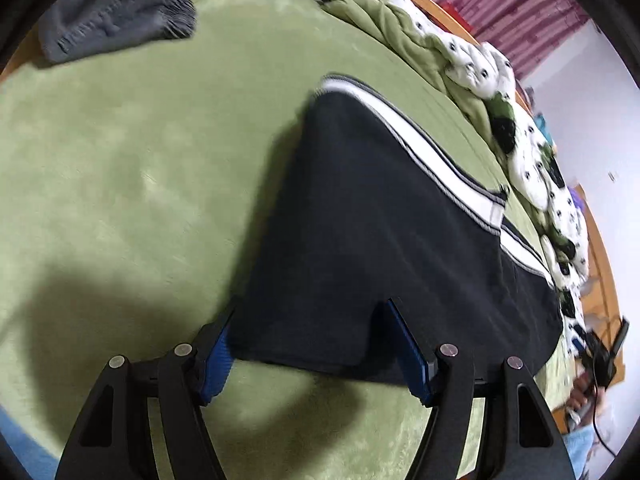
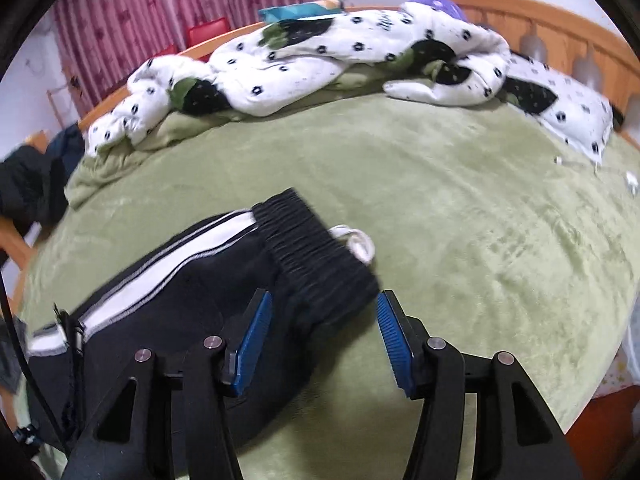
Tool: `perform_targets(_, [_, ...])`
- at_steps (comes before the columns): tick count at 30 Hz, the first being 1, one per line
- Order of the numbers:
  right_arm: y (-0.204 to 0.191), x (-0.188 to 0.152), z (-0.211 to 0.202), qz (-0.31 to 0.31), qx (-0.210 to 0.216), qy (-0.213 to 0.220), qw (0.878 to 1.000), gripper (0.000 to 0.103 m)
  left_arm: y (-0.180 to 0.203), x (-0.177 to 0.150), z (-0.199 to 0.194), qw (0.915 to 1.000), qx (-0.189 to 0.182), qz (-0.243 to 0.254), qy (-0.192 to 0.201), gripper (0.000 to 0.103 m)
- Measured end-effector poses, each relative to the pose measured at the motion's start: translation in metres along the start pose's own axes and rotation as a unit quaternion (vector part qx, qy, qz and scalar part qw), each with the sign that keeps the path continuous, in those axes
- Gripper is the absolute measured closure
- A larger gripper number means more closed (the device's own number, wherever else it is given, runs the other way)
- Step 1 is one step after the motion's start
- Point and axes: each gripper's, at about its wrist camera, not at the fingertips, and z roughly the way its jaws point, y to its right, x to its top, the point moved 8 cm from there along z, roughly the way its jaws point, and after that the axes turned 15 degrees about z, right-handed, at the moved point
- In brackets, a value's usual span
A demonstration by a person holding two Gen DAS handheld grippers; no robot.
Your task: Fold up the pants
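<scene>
In the left wrist view a grey garment lies upper left on the green blanket; the black track pants fill the centre, their hem between the left gripper's released jaws. In the right wrist view the right gripper stands unclenched, straddling the waistband at centre.

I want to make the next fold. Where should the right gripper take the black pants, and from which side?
Probably the ribbed waistband of the black pants: a thick, firm edge lying flat, directly ahead of the open right gripper. Come from the near side, along the bed.
</scene>
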Motion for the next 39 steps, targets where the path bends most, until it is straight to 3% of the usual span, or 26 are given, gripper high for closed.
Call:
perform_targets(2, [-0.019,-0.008,0.001,-0.03,0.004,-0.004,1.0,0.049,0.005,0.001,0.004,0.9997,0.005,0.006,0.024,0.025])
perform_targets(5, [-0.031,-0.022,0.002,-0.039,0.005,-0.005,0.999,0.049,0.009,0.009,0.008,0.9982,0.036,0.006,0.047,0.028])
perform_targets(6, [-0.036,-0.025,0.002,-0.036,0.01,-0.006,0.999,0.049,0.006,0.012,0.006,0.9977,0.044,-0.005,0.051,0.046])
perform_targets(8, [-0.039,-0.033,0.002,-0.034,0.029,-0.025,0.999,0.055,-0.001,0.019,0.002,0.9969,0.039,-0.042,0.054,0.071])
perform_targets(10, [-0.038,-0.039,0.001,-0.032,0.041,-0.043,0.998,0.059,-0.001,0.025,-0.009,0.9951,0.037,-0.065,0.064,0.082])
perform_targets(12, [-0.034,-0.039,-0.002,-0.032,0.041,-0.042,0.998,0.059,0.017,0.038,-0.019,0.9937,0.094,-0.003,0.061,0.084])
perform_targets(13, [-0.031,-0.038,-0.004,-0.032,0.041,-0.04,0.998,0.059,0.039,0.049,-0.028,0.9851,0.15,0.054,0.065,0.085])
perform_targets(15, [-0.025,-0.034,-0.011,-0.028,0.048,-0.037,0.998,0.059,0.092,0.071,-0.044,0.9695,0.185,0.128,0.097,0.085])
perform_targets(21, [0.01,-0.01,-0.031,-0.03,0.042,0.005,0.999,0.059,0.251,0.102,-0.053,0.9553,0.107,0.238,0.138,0.086])
perform_targets(25, [0.042,0.004,-0.035,-0.032,0.014,0.029,0.999,0.059,0.355,0.08,-0.013,0.9503,0.005,0.291,0.11,0.086])
perform_targets(27, [0.06,0.008,-0.035,-0.015,0.013,0.027,0.999,0.059,0.391,0.057,0.027,0.9478,-0.023,0.308,0.079,0.086])
perform_targets(32, [0.072,0.009,-0.038,0.004,0.032,0.02,0.999,0.059,0.418,0.004,0.101,0.9565,-0.068,0.284,0.007,0.086])
perform_targets(34, [0.065,0.006,-0.038,0.0,0.044,0.016,0.999,0.059,0.419,-0.012,0.104,0.9534,-0.077,0.292,-0.005,0.084])
perform_targets(37, [0.045,-0.002,-0.036,-0.008,0.072,-0.001,0.997,0.059,0.421,-0.024,0.079,0.9408,-0.118,0.317,0.009,0.059])
perform_targets(38, [0.035,-0.006,-0.034,-0.011,0.086,-0.012,0.996,0.059,0.415,-0.024,0.066,0.9404,-0.138,0.31,0.014,0.044])
perform_targets(39, [0.025,-0.01,-0.032,-0.012,0.1,-0.023,0.995,0.059,0.408,-0.021,0.055,0.9418,-0.145,0.303,0.023,0.038])
